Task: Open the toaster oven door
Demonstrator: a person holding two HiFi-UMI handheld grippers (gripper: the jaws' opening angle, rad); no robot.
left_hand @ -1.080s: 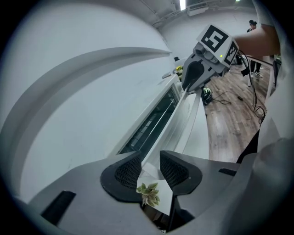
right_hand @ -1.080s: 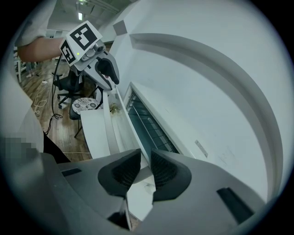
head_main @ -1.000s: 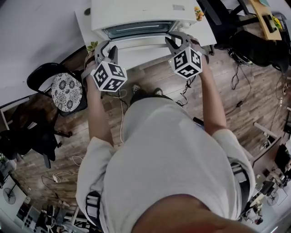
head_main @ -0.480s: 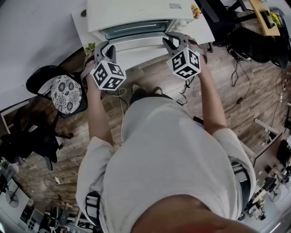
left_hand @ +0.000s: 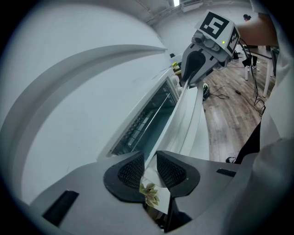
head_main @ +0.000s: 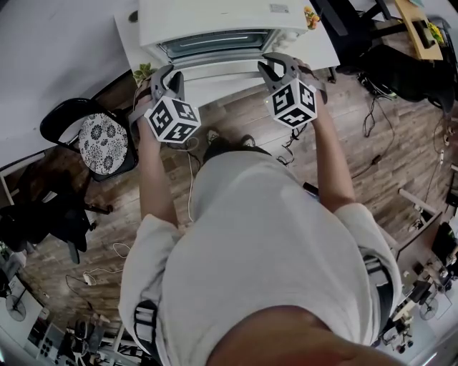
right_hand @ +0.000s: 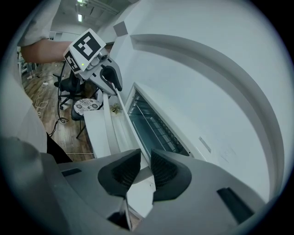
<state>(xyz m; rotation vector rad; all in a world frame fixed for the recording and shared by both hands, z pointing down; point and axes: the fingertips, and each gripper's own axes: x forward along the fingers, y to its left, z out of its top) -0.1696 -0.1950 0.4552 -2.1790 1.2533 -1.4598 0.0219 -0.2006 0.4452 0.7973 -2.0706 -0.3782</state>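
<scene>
The left gripper (head_main: pixel 166 73), jaws just closing, and the right gripper (head_main: pixel 275 66) pinch the toaster oven door (head_main: pixel 215 69) edge at nine and three o'clock.

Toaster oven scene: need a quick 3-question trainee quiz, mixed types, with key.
1. True or false: the white bar handle of the white toaster oven runs between the jaws of both the left gripper and the right gripper.
2. Multiple choice: what stands on the wooden floor at the person's left? A) black chair with a patterned cushion B) red toolbox C) blue bucket
3. Fill in: each gripper carries a cube covered in black-and-white square ____.

Key
1. True. The left gripper's jaws have just been closing, with the handle between them.
2. A
3. markers
</scene>
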